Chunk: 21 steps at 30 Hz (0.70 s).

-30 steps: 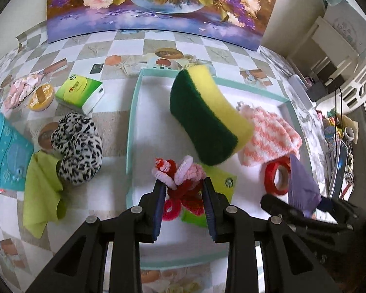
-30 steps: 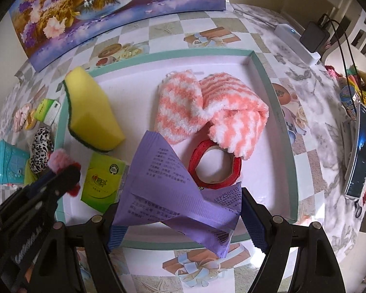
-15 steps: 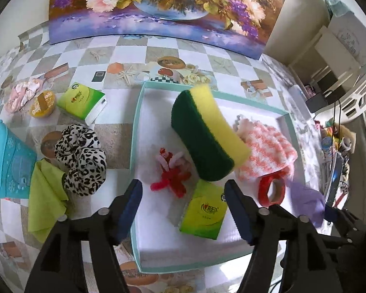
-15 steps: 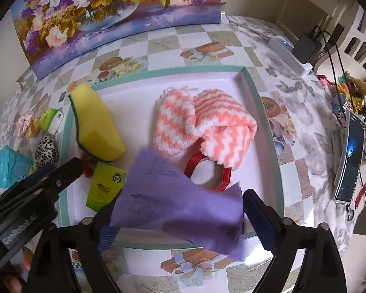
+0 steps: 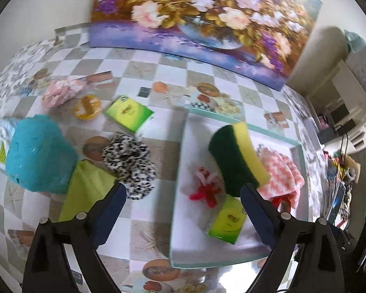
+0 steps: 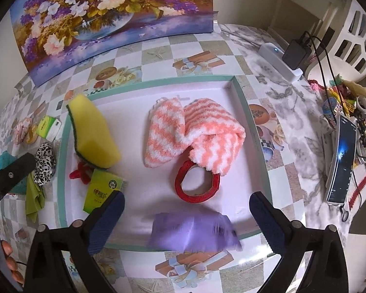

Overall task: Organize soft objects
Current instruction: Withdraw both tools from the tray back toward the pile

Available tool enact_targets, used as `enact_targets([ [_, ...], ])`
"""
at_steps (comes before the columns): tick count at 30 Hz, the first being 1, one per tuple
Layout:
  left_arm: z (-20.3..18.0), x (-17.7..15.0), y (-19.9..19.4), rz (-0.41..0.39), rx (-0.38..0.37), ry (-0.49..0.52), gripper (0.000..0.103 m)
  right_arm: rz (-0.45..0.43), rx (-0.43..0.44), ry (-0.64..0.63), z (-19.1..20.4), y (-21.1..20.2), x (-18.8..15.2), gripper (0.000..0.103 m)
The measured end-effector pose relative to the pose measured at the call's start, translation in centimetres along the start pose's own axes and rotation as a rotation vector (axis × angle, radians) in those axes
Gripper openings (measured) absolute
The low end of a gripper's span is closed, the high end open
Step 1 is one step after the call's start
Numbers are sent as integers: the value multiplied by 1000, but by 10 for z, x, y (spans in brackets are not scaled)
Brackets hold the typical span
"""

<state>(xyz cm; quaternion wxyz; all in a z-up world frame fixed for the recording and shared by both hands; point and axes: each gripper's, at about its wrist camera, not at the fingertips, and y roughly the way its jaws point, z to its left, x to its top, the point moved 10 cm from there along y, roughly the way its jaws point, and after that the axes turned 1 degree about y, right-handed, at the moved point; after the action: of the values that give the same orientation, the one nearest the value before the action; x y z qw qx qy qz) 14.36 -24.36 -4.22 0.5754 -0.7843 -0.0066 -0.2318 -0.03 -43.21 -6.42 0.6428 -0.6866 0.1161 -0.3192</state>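
A white tray with a teal rim (image 6: 252, 131) (image 5: 180, 171) holds a yellow-green sponge (image 6: 92, 131) (image 5: 236, 156), a pink striped cloth (image 6: 195, 134), a red tape ring (image 6: 197, 183), a green tissue pack (image 6: 102, 190) (image 5: 228, 222) and a red-pink fuzzy toy (image 5: 206, 186). A purple packet (image 6: 192, 229) lies blurred at the tray's near edge between my right fingers. My right gripper (image 6: 186, 214) is open above it. My left gripper (image 5: 183, 207) is open and empty above the tray's left rim. A leopard scrunchie (image 5: 131, 163) and a green cloth (image 5: 85, 188) lie left of the tray.
A teal pouch (image 5: 36, 153), a second green tissue pack (image 5: 128, 112), an orange disc (image 5: 86, 107) and a pink scrunchie (image 5: 61, 91) lie on the checkered table at left. A flower painting (image 6: 105, 17) stands behind. A phone (image 6: 341, 158), charger and clutter sit at right.
My left gripper let go of the fuzzy toy in the tray, opened wide and swung left. My right gripper opened and the purple packet dropped to the tray's near edge.
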Motion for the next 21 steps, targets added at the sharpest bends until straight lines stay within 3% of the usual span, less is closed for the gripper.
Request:
enact_targets([
  [13,26,-16,2,90,46,-45,95,-6,-11,-69,17,-3,-3,103],
  [21,47,-16,-21,76,78,-77,95,-43,43,-116,48,-19,-2,103],
])
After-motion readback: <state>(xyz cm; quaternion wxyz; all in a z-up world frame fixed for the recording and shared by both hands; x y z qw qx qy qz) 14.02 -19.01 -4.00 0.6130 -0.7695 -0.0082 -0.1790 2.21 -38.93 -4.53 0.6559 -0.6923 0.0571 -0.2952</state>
